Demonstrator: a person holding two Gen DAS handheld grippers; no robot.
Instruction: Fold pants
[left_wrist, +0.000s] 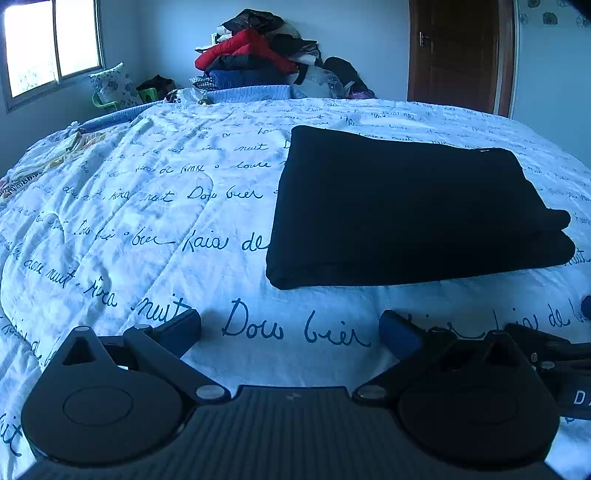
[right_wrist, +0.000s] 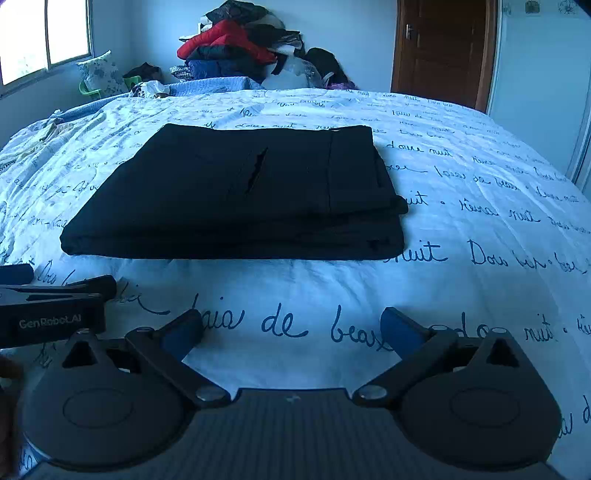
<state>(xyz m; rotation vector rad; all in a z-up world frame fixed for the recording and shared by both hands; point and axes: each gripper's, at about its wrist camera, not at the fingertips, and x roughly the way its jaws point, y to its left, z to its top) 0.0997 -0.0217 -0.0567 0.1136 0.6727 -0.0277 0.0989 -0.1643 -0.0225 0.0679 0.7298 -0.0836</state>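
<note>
The black pants (left_wrist: 410, 210) lie folded into a flat rectangle on the white bedspread with blue script (left_wrist: 147, 221). In the right wrist view the pants (right_wrist: 243, 195) lie ahead, with a pocket slit on top and stacked layers at the near edge. My left gripper (left_wrist: 291, 326) is open and empty, low over the bedspread, short of the pants' near left corner. My right gripper (right_wrist: 291, 326) is open and empty, just in front of the pants' near edge. The left gripper also shows at the left edge of the right wrist view (right_wrist: 55, 295).
A pile of clothes with a red jacket (left_wrist: 258, 51) sits beyond the far edge of the bed. A window (left_wrist: 48, 44) is at the left, a brown door (left_wrist: 458, 51) at the back right. A pillow (left_wrist: 114, 86) stands under the window.
</note>
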